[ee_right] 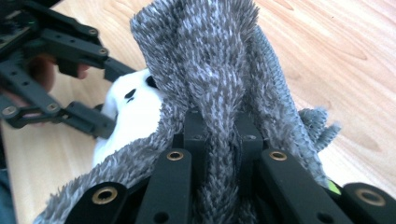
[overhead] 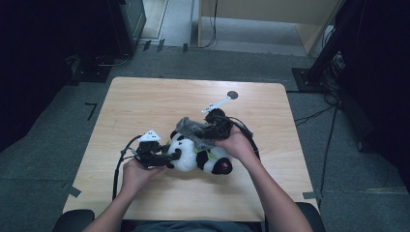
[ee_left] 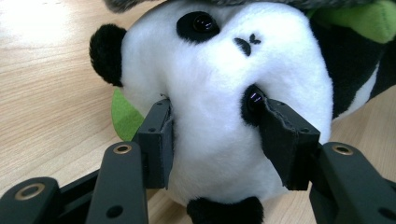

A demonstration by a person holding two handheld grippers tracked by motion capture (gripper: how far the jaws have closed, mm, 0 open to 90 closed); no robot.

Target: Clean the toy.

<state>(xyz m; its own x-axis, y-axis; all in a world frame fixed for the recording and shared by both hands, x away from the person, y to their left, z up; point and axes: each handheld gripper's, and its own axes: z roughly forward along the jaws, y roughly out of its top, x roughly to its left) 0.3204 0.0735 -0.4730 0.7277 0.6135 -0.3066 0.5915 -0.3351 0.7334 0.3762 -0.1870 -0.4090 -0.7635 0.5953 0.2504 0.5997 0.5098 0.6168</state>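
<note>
I am clamping the left gripper (ee_left: 212,140) on the panda's head (ee_left: 219,93). I am pinching the grey cloth (ee_right: 219,70) with the right gripper (ee_right: 219,135), just above the panda.

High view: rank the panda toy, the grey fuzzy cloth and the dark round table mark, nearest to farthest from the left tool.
1. panda toy, clamped at its head in the left tool.
2. grey fuzzy cloth, draped over the panda, right.
3. dark round mark, far edge of table.

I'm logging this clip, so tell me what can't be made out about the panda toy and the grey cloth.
- Panda toy body: high view, partly covered by the grey fuzzy cloth and both hands.
- Cloth's full shape: right gripper view, cut off by the frame's edges and the right gripper.
- Panda's far ear: left gripper view, cut off at the top edge.
</note>
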